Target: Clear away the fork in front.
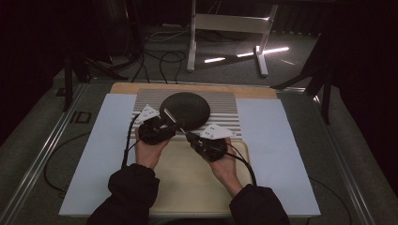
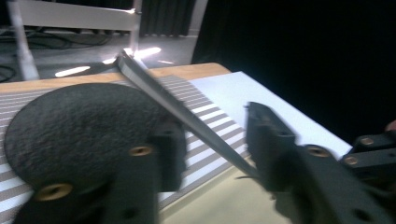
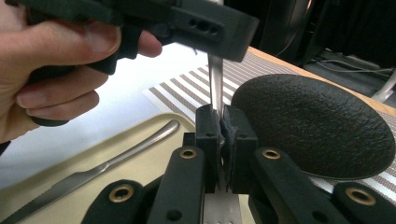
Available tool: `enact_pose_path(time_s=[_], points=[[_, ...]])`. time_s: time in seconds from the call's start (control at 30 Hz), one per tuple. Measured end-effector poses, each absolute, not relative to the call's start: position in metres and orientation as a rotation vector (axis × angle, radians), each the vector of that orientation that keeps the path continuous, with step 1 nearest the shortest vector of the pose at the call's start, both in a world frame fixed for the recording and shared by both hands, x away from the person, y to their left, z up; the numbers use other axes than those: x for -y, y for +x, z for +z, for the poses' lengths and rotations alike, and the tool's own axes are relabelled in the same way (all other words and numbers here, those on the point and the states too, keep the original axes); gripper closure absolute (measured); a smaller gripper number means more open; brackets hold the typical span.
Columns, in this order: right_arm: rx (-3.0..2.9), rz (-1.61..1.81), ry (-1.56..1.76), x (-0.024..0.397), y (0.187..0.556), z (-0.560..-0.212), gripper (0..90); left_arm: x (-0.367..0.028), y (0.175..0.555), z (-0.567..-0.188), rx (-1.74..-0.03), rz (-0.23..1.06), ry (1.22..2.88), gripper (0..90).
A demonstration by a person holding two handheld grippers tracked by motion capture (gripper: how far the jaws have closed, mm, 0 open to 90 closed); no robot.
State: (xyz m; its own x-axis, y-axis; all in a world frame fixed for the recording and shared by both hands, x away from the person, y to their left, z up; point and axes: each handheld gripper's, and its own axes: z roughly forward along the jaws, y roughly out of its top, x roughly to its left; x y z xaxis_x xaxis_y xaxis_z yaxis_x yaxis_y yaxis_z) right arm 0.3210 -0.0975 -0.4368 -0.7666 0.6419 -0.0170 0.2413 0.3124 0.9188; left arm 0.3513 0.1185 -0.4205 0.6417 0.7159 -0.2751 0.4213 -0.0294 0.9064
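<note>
Sleeves entered at the bottom edge of the high view, each hand carrying a gripper over the desk [image 1: 141,87]. Right tongs [image 1: 190,137] sat just right of centre, left tongs [image 1: 172,123] up and to the left, close beside them. A thin metal utensil [image 1: 174,120] bridged the two, its long axis slanting from lower right to upper left, with the far tip over the black plate [image 1: 187,108]. A beige tray [image 1: 187,187] lay below.

Left gripper view: the utensil ran diagonally from the upper left down to the lower centre, passing between the jaws. They stood apart with a clear gap; it lay near the right jaw, but no pinch from both sides was seen. Judged released, not yet gripping. The plate filled the left half on a striped mat [image 2: 210,112].

Right gripper view: the tongs were clenched on the utensil low down, and its shaft rose straight up to the left gripper at the top of the frame. A knife [image 3: 116,161] lay on the tray, lower left.

Likely a hand-over; the left tongs were nearer the free end.
</note>
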Motion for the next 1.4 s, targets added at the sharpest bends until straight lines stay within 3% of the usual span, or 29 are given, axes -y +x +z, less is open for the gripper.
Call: enact_pose_path(time_s=[0.3,0.37,0.43,0.47,0.6,0.8,0.83,0.9,1.0,1.07,1.1,1.4], points=[[-2.165,1.435,0.803,0.091,0.319,-0.439,90.0,-0.113,0.350,-0.420,-0.887,0.217,1.640,85.4],[-2.161,1.451,0.800,0.090,0.319,-0.437,90.0,-0.109,0.350,-0.422,-0.876,0.233,1.676,82.5],[-2.162,1.425,0.789,0.087,0.318,-0.435,90.0,-0.109,0.351,-0.424,-0.888,0.193,1.660,85.7],[-2.163,1.419,0.773,0.086,0.318,-0.434,90.0,-0.108,0.350,-0.424,-0.898,0.245,1.675,86.9],[-2.191,1.411,0.742,0.090,0.316,-0.433,89.2,-0.112,0.350,-0.422,-0.897,0.251,1.670,87.2],[-2.213,1.403,0.749,0.104,0.320,-0.435,61.3,-0.120,0.349,-0.414,-0.902,0.266,1.648,87.2],[-2.214,1.392,0.766,0.106,0.321,-0.435,52.7,-0.122,0.349,-0.412,-0.903,0.267,1.649,87.2],[-2.218,1.366,0.793,0.110,0.322,-0.435,47.8,-0.125,0.349,-0.410,-0.902,0.267,1.646,87.2],[-2.220,1.342,0.831,0.116,0.324,-0.437,29.4,-0.130,0.350,-0.408,-0.900,0.260,1.637,87.2],[-2.216,1.323,0.848,0.117,0.325,-0.438,29.4,-0.130,0.350,-0.408,-0.900,0.260,1.637,87.2],[-2.199,1.302,0.880,0.120,0.325,-0.439,16.7,-0.133,0.350,-0.405,-0.910,0.266,1.639,87.2],[-2.178,1.247,0.883,0.136,0.326,-0.438,9.9,-0.144,0.349,-0.403,-0.921,0.265,1.627,87.1]])
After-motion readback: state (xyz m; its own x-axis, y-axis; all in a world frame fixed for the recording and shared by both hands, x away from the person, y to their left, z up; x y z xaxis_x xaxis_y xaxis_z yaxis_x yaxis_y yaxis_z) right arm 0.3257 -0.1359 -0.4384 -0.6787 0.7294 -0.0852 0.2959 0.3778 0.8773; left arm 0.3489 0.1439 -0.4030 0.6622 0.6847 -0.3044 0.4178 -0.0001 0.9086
